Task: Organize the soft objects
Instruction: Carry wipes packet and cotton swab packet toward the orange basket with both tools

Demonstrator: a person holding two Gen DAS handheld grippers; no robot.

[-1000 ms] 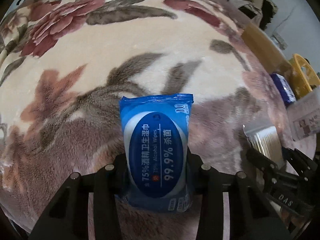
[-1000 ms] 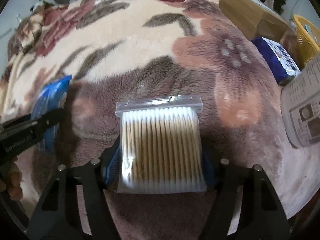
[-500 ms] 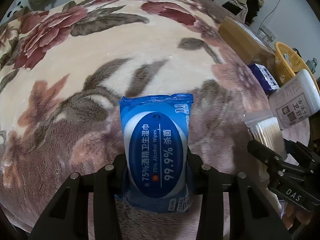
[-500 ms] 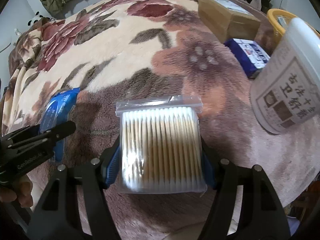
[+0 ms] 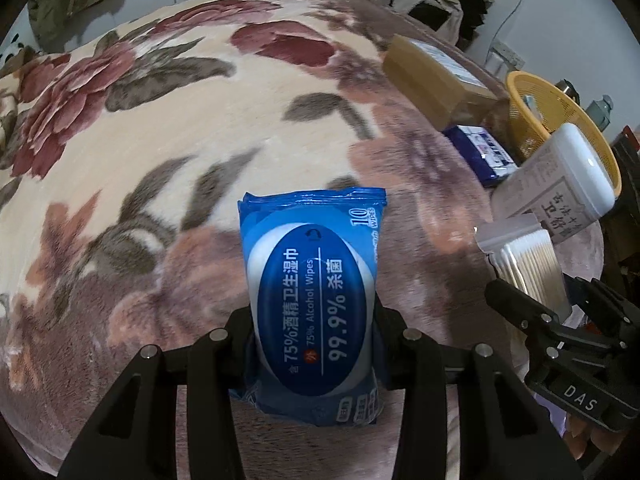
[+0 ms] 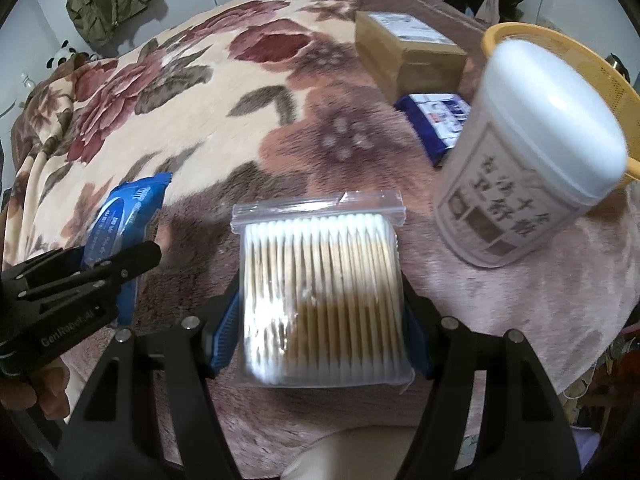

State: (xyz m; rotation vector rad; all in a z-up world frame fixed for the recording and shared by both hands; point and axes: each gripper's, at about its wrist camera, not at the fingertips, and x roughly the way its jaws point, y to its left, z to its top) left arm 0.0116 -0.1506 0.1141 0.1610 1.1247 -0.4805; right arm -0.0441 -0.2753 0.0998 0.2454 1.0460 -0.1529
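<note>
My left gripper is shut on a blue pack of alcohol wipes and holds it above the floral blanket. My right gripper is shut on a clear bag of cotton swabs, also held above the blanket. In the left wrist view the swab bag and right gripper show at the right. In the right wrist view the wipes pack and left gripper show at the left.
At the right stand a white tub with a printed label, a dark blue tissue pack, a cardboard box and a yellow basket. Clothes hang at the back.
Both grippers have risen and pulled back with their loads. More of the bed's right side, the tub and the basket have come into view.
</note>
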